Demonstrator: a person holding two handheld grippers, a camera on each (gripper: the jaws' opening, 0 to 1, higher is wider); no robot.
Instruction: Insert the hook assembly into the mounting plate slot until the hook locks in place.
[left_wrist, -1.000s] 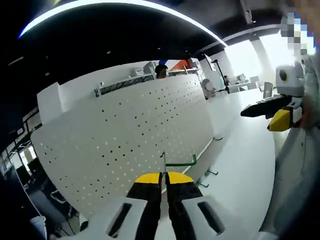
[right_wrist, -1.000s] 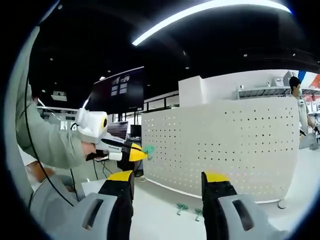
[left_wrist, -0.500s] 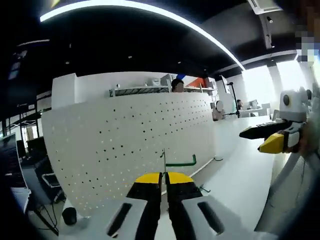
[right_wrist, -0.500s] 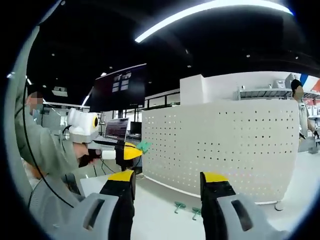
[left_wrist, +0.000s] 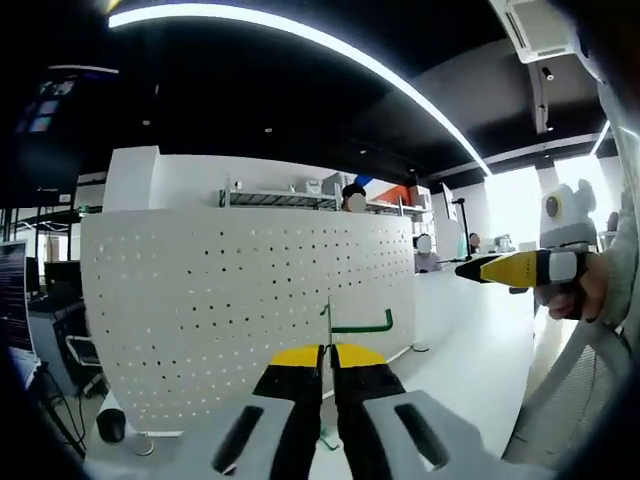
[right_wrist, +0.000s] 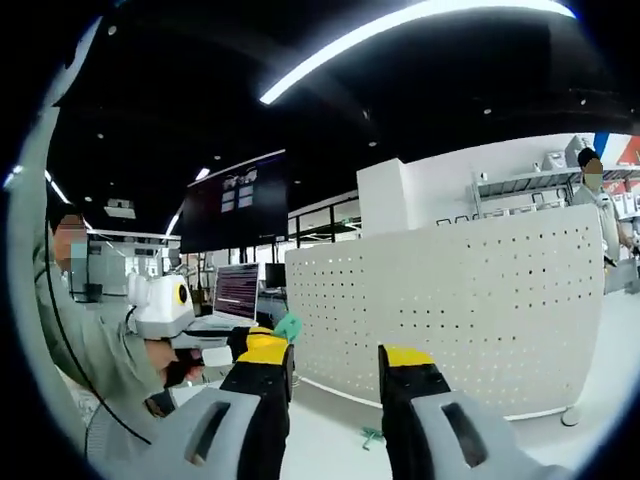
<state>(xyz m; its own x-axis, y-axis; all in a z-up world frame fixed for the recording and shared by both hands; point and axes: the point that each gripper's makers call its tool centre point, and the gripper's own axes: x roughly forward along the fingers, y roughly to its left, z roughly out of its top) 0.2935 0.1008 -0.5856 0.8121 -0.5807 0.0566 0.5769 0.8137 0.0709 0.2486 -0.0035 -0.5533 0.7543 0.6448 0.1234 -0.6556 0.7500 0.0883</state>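
Note:
A white perforated mounting plate (left_wrist: 240, 310) stands upright on the table; it is also in the right gripper view as the plate (right_wrist: 470, 300). My left gripper (left_wrist: 328, 352) is shut on a green hook assembly (left_wrist: 360, 325) with a thin metal wire, held a short way in front of the plate and apart from it. From the right gripper view the left gripper (right_wrist: 240, 342) shows at the left with the green hook (right_wrist: 289, 325) at its tip. My right gripper (right_wrist: 335, 358) is open, nothing between its jaws; it also appears as the right gripper (left_wrist: 505, 268), held high at the right.
A loose green hook (right_wrist: 372, 435) lies on the white table (left_wrist: 470, 350) by the plate's foot. A laptop screen (right_wrist: 237, 292) and a large dark monitor (right_wrist: 235, 200) stand behind at the left. A black foot (left_wrist: 112, 425) props the plate's left end. People stand in the background.
Both views have swung and levelled. The right gripper now sits higher in the left gripper view. In the right gripper view the left gripper with the hook has come closer to the right gripper's own jaw.

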